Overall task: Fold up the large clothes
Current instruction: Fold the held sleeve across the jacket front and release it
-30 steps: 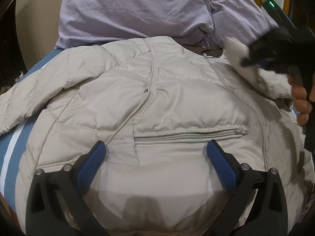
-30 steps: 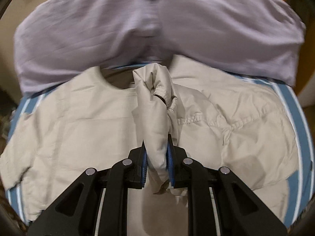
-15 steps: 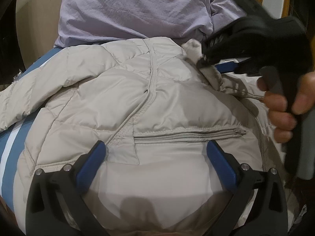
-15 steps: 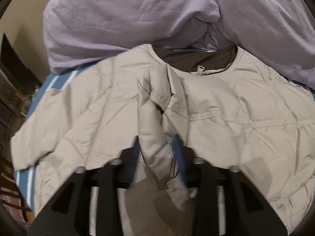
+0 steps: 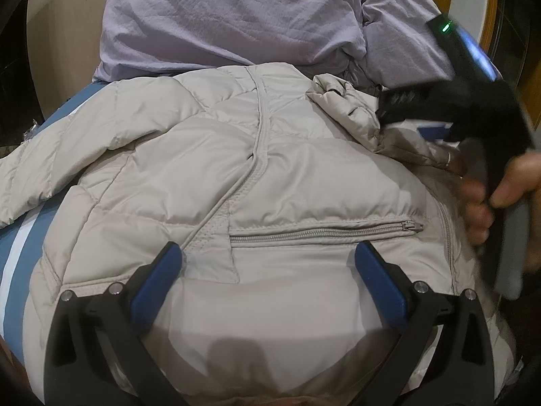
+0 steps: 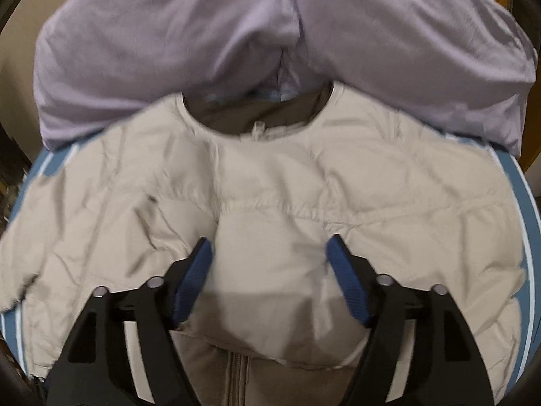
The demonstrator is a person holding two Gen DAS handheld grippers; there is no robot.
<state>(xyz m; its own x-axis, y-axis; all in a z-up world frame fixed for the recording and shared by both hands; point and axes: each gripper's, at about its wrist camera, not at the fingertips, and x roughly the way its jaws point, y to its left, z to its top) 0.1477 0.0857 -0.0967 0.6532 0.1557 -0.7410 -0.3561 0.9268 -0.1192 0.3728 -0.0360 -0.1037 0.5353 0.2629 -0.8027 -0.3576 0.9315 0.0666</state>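
Note:
A beige puffer jacket [image 5: 270, 176] lies spread front-up on a blue and white striped surface [image 5: 20, 247]; it also fills the right wrist view [image 6: 389, 196]. My left gripper [image 5: 267, 264] is open and empty, just above the jacket's lower front by the pocket zipper [image 5: 324, 231]. My right gripper [image 6: 268, 260] is open and empty over the jacket's chest. In the left wrist view the right gripper [image 5: 419, 118] shows at the right, by the sleeve [image 5: 348, 111] folded across the chest.
A lilac garment [image 5: 236, 17] is heaped beyond the jacket's collar and fills the top of the right wrist view [image 6: 270, 34]. The jacket's other sleeve [image 5: 33, 162] hangs off to the left. A wooden frame [image 5: 487, 6] stands at the far right.
My right gripper carried the sleeve across the chest, opened and let it go. The sleeve now lies folded on the jacket. The left gripper has not moved.

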